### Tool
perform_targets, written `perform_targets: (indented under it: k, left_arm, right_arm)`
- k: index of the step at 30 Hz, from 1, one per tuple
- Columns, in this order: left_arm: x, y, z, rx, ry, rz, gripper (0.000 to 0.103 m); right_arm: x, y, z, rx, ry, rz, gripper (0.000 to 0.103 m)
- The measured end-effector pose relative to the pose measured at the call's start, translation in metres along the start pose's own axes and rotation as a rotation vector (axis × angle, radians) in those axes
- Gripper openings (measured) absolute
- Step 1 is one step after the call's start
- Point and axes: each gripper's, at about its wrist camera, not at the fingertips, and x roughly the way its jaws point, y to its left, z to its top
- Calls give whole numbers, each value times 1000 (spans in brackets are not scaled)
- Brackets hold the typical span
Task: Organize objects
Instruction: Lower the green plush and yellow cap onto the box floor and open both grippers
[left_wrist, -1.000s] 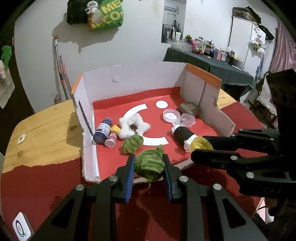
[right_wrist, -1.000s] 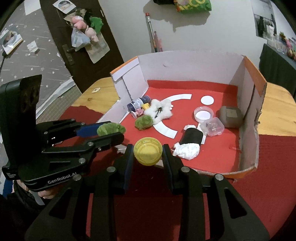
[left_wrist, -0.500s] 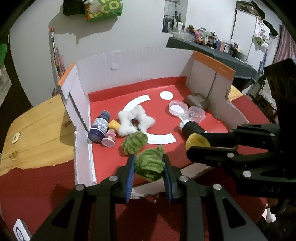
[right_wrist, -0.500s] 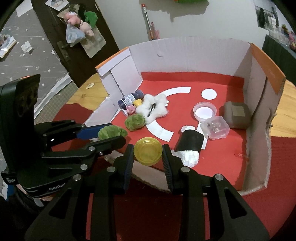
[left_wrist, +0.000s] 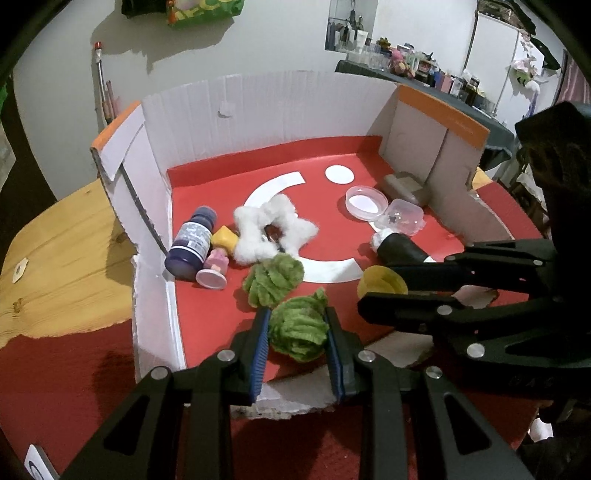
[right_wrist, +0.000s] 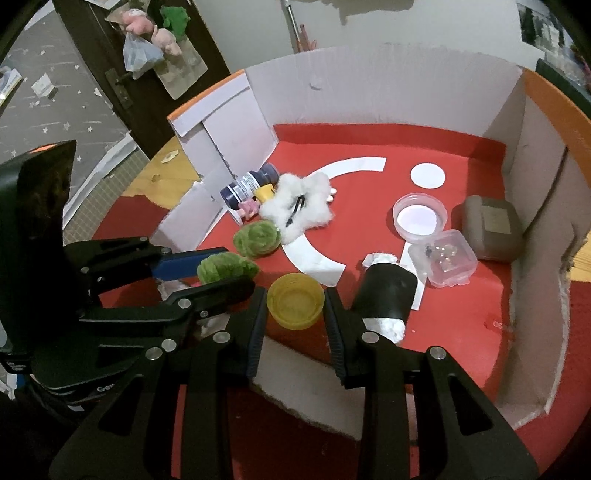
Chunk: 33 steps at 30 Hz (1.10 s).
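Observation:
My left gripper (left_wrist: 297, 334) is shut on a green fuzzy ball (left_wrist: 300, 328) and holds it over the front of the red floor of an open cardboard box (left_wrist: 258, 110). It also shows in the right wrist view (right_wrist: 226, 266). My right gripper (right_wrist: 295, 306) is shut on a yellow cap (right_wrist: 295, 301), just right of the left gripper, over the box front. The cap also shows in the left wrist view (left_wrist: 382, 282). A second green ball (left_wrist: 273, 280) lies on the box floor just beyond.
Inside the box lie a dark blue bottle (left_wrist: 192, 243), a pink figure (left_wrist: 214, 266), a white fluffy star (left_wrist: 275, 232), a black roll (right_wrist: 386, 295), a clear round lid (right_wrist: 419, 218), a clear small case (right_wrist: 445, 260) and a grey block (right_wrist: 491, 229). The box stands on a wooden table (left_wrist: 62, 236) with red cloth.
Both grippers have moved forward over the box's torn front edge, still holding the green ball and the yellow cap. The box contents have not moved.

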Motion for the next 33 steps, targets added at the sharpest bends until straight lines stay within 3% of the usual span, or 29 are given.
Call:
perform_targets:
  k: [14, 24, 33]
  left_arm:
    - [8, 2, 3, -2, 10, 10, 29]
    - [13, 2, 7, 2, 3, 49, 29]
    - [18, 0, 8, 8, -16, 91, 30]
  right_arm:
    - [8, -10, 6, -13, 43, -68, 29]
    - [7, -11, 5, -68, 18, -188, 29]
    - [8, -9, 3, -81, 6, -207, 29]
